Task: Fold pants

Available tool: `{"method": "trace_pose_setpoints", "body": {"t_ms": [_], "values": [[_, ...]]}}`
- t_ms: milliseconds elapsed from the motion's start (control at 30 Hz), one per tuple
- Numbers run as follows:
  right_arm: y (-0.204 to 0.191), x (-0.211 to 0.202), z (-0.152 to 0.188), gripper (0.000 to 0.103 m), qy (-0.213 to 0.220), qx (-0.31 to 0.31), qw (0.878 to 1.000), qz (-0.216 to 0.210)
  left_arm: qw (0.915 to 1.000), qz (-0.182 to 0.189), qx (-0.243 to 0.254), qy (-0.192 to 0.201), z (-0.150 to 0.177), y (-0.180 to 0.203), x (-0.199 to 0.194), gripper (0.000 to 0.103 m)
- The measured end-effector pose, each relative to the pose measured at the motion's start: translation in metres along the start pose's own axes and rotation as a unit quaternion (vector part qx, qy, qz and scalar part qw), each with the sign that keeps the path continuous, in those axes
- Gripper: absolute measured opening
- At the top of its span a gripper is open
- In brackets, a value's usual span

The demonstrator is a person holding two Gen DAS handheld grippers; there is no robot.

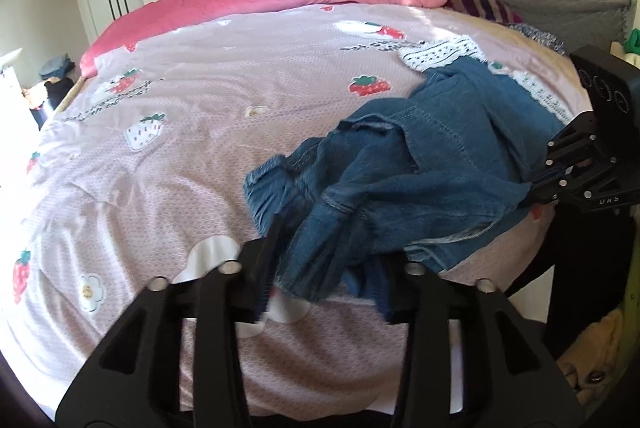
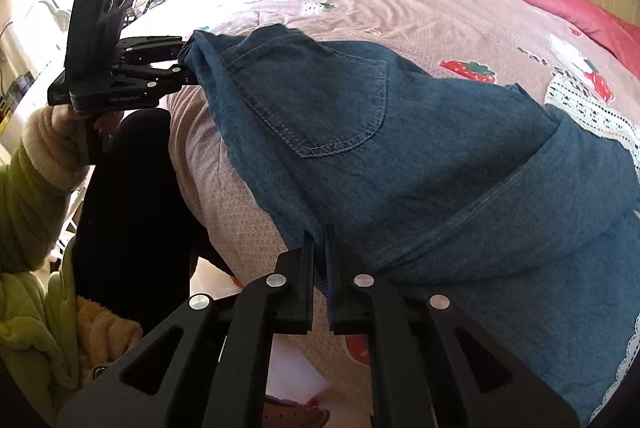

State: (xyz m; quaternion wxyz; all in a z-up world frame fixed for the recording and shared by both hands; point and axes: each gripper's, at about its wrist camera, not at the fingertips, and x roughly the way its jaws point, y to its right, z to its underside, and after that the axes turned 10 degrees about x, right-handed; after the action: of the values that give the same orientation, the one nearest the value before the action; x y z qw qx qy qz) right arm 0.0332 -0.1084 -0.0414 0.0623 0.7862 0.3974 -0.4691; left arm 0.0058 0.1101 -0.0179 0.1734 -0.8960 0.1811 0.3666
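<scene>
With the left gripper (image 2: 188,68) and right gripper (image 2: 320,240) each clamped on the waist edge of the blue denim pants (image 2: 360,132) on the strawberry-print pink bedspread (image 2: 440,20), pull evenly toward six o'clock, keeping the waistband taut while the legs trail toward one o'clock.

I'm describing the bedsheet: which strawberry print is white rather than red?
The white strawberry left of the pants, pale with red specks and green leaves; the other strawberries are solid red.
</scene>
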Motion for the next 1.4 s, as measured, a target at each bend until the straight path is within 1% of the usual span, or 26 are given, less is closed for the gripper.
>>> {"method": "trace_pose_setpoints", "body": {"t_ms": [67,100,167,200,233,267,300,333,367,400,467,533,567,633,700,767,833,900,967,1033,1067,1100,1133,1200,1300,1400], "values": [[0.002,0.003,0.001,0.006,0.002,0.007,1.000,-0.002,0.9999,-0.011,0.013,-0.001,-0.008,-0.004,-0.002,0.042],[0.004,0.003,0.002,0.006,0.007,0.014,1.000,-0.006,0.9997,-0.018,0.017,0.006,-0.016,-0.006,-0.004,0.042],[0.005,0.002,0.003,0.006,0.014,0.021,1.000,-0.012,0.9995,-0.018,0.020,0.016,-0.028,-0.011,-0.006,0.042],[0.005,0.001,0.004,0.007,0.016,0.024,0.999,-0.013,0.9995,-0.017,0.020,0.014,-0.030,-0.013,-0.005,0.042],[0.005,-0.001,0.004,0.008,0.018,0.025,0.999,-0.015,0.9997,-0.016,0.016,0.004,-0.031,-0.016,0.000,0.042],[0.004,-0.003,0.006,0.009,0.020,0.026,0.999,-0.021,0.9998,-0.017,0.008,-0.008,-0.028,-0.018,0.004,0.044],[0.003,-0.004,0.006,0.012,0.021,0.026,0.999,-0.023,0.9998,-0.017,0.001,-0.012,-0.024,-0.020,0.005,0.048],[0.003,-0.005,0.008,0.013,0.022,0.025,0.999,-0.026,0.9998,-0.012,-0.010,-0.012,-0.019,-0.022,0.004,0.049],[0.002,-0.005,0.008,0.013,0.023,0.025,0.999,-0.027,0.9997,-0.009,-0.018,-0.013,-0.015,-0.023,0.003,0.053],[0.002,-0.005,0.008,0.015,0.022,0.025,0.999,-0.029,0.9994,-0.008,-0.028,-0.018,-0.008,-0.024,0.001,0.059],[0.003,-0.003,0.008,0.018,0.018,0.032,0.999,-0.037,0.9987,-0.023,-0.029,-0.033,0.004,-0.024,-0.003,0.064],[0.001,0.000,0.006,0.023,0.010,0.039,0.998,-0.049,0.9966,-0.053,-0.032,-0.056,0.014,-0.028,-0.005,0.064],[-0.001,0.001,0.007,0.026,0.009,0.036,0.998,-0.050,0.9958,-0.056,-0.039,-0.061,0.017,-0.032,-0.006,0.064],[-0.004,-0.001,0.005,0.030,0.009,0.033,0.998,-0.053,0.9945,-0.063,-0.061,-0.057,0.024,-0.043,-0.018,0.064],[-0.005,-0.007,0.004,0.030,0.013,0.038,0.997,-0.064,0.9934,-0.073,-0.072,-0.050,0.024,-0.050,-0.030,0.064],[-0.006,-0.021,0.003,0.030,0.027,0.040,0.996,-0.075,0.9927,-0.083,-0.080,-0.037,0.020,-0.052,-0.041,0.064],[-0.007,-0.032,0.000,0.033,0.044,0.038,0.995,-0.075,0.9929,-0.088,-0.080,-0.012,0.008,-0.047,-0.056,0.064],[-0.006,-0.043,-0.004,0.033,0.068,0.040,0.995,-0.069,0.9941,-0.075,-0.076,0.017,-0.007,-0.036,-0.065,0.064],[-0.001,-0.043,-0.011,0.033,0.075,0.051,0.994,-0.053,0.9955,-0.055,-0.066,0.041,-0.023,-0.021,-0.066,0.064],[0.004,-0.034,-0.015,0.033,0.070,0.058,0.995,-0.047,0.9966,-0.012,-0.066,0.049,-0.038,-0.002,-0.056,0.058],[0.007,-0.028,-0.016,0.033,0.064,0.062,0.995,-0.042,0.9970,0.004,-0.063,0.046,-0.041,0.006,-0.051,0.049],[0.011,-0.020,-0.015,0.033,0.051,0.070,0.996,-0.028,0.9977,0.017,-0.055,0.036,-0.044,0.017,-0.039,0.040],[0.016,-0.013,-0.013,0.033,0.038,0.080,0.996,-0.015,0.9982,0.022,-0.049,0.027,-0.043,0.024,-0.031,0.037],[0.028,-0.001,-0.007,0.033,0.014,0.105,0.994,-0.002,0.9989,0.029,-0.035,-0.007,-0.037,0.033,-0.010,0.030],[0.036,0.001,0.000,0.033,0.016,0.118,0.993,-0.009,0.9968,0.039,-0.056,-0.042,-0.020,0.029,0.020,0.029],[0.038,0.002,0.001,0.033,0.016,0.118,0.993,-0.017,0.9948,0.051,-0.076,-0.045,-0.009,0.024,0.041,0.027]]}}
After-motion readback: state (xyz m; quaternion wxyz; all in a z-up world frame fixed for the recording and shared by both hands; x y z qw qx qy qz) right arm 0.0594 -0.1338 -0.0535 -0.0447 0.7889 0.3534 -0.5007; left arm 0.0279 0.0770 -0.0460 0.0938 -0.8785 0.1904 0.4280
